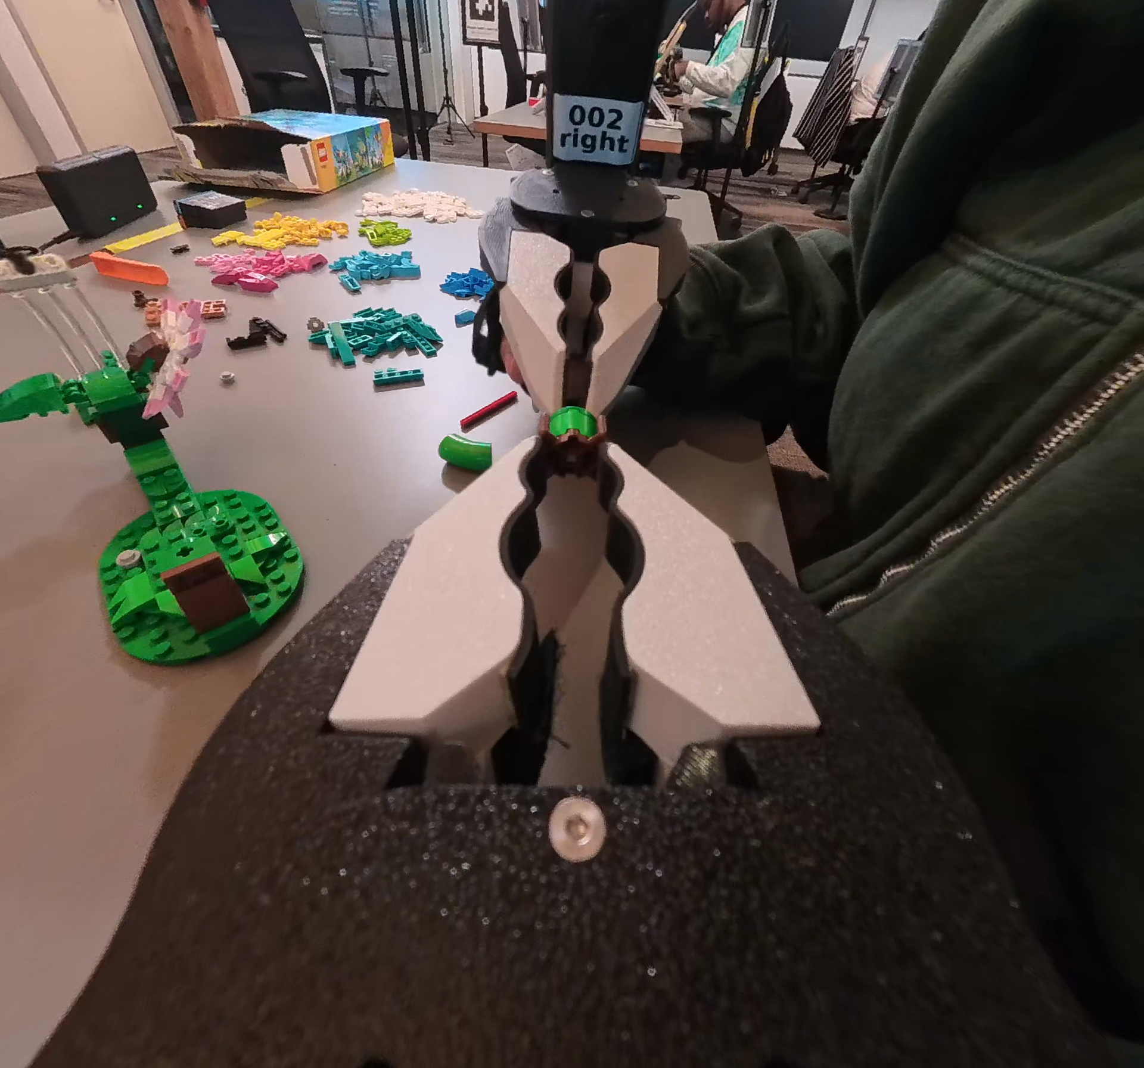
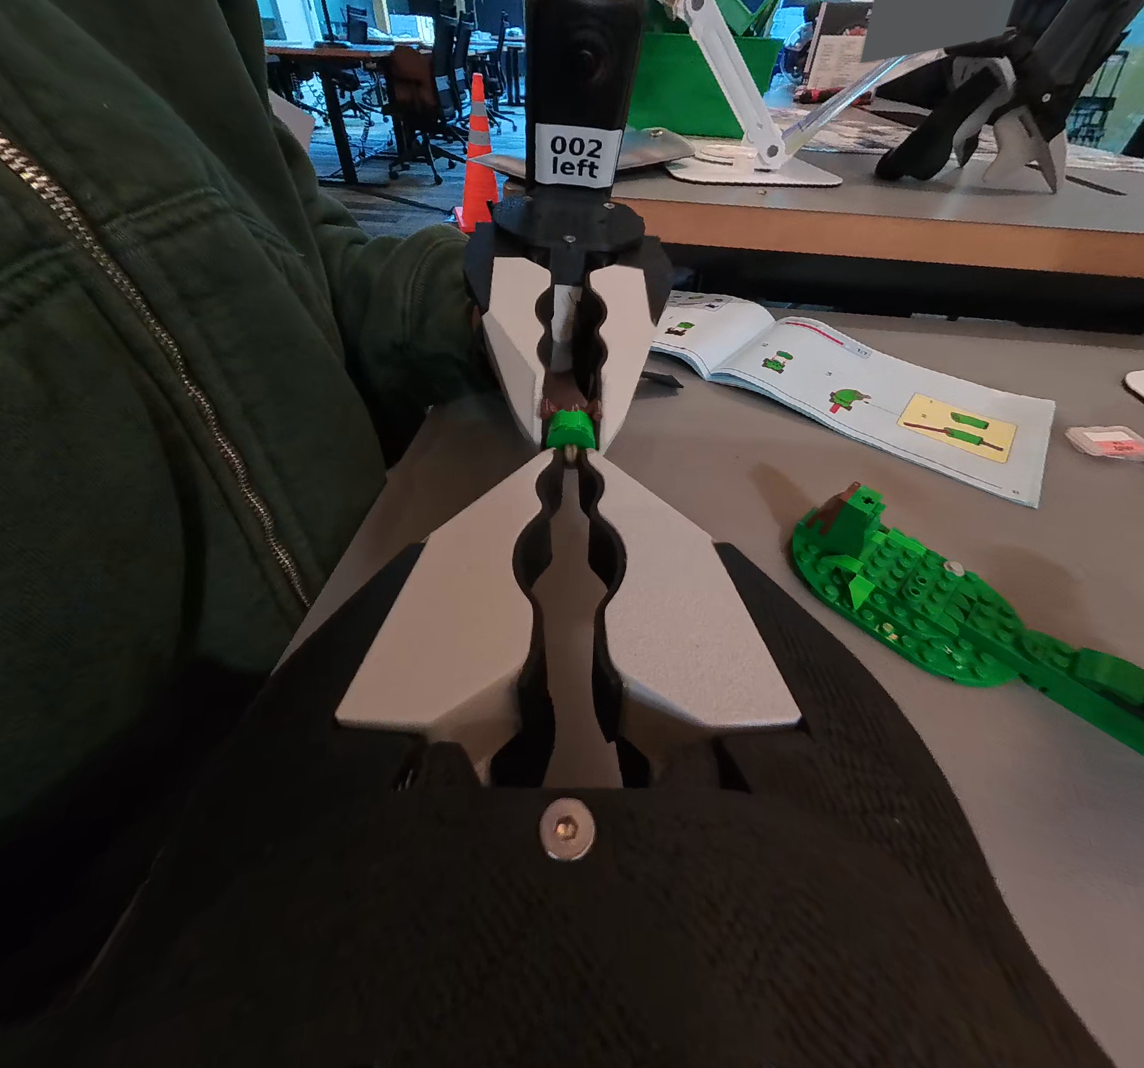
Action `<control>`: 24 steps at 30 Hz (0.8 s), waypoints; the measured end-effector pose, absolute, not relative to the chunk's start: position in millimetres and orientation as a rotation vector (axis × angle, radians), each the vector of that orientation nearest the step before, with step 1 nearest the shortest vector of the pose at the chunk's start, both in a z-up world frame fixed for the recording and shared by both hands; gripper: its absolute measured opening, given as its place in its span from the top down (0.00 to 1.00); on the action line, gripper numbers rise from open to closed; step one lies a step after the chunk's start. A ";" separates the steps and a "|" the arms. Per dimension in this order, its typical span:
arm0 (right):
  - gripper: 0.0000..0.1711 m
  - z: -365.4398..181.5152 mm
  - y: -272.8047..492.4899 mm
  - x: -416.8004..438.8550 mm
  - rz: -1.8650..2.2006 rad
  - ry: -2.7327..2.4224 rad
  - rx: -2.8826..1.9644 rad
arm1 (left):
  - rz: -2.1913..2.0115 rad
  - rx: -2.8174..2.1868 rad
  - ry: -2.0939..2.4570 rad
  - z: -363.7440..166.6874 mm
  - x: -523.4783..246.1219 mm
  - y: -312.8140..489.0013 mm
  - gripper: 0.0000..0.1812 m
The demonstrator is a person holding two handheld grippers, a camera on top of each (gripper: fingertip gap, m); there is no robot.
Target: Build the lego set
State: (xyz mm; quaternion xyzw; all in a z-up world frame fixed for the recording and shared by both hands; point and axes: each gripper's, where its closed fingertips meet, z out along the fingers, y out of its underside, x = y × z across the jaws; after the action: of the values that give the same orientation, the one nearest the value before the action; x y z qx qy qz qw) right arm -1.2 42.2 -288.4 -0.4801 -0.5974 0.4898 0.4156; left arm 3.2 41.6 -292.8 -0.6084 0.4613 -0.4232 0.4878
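My two grippers meet tip to tip above the table's near edge. My left gripper [image 1: 568, 450] is shut on a small brown Lego piece [image 1: 566, 459]. A green round piece [image 1: 571, 422] sits on that brown piece, between both tips. My right gripper [image 1: 579, 397] faces it, shut on a thin brown rod [image 1: 579, 379] that runs into the green piece. In the right wrist view, my right gripper [image 2: 569, 461] pinches the rod's pale end [image 2: 569, 453] just behind the green round piece [image 2: 569, 428]. The left gripper [image 2: 569, 413] holds the brown piece [image 2: 560, 405] beyond it.
A green plant build on a round baseplate [image 1: 247, 617] stands at the left, with a pink flower [image 1: 176, 351]. Sorted brick piles [image 1: 371, 332], a green curved piece [image 1: 464, 450], a red rod [image 1: 489, 408] and a box [image 1: 291, 150] lie behind. A booklet [image 2: 854, 400] and a second green plate [image 2: 910, 605] lie at the right. The grippers are tip to tip, or close to it.
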 end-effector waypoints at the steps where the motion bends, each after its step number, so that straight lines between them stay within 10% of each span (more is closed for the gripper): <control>1: 0.98 -288.3 42.4 -1.0 1.234 -1.497 -1.206 | -1.031 -1.478 1.120 -292.5 3.5 41.6 0.92; 24: 0.99 -295.9 34.4 10.9 1.153 -1.604 -1.171 | -1.039 -1.489 1.192 -299.0 11.8 33.3 0.92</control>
State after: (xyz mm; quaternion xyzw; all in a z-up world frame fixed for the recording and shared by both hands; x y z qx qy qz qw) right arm 10.9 34.4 -295.9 -0.4651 -0.6369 0.4581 0.4101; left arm 11.8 33.3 -299.0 -0.6065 0.4856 -0.4231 0.4662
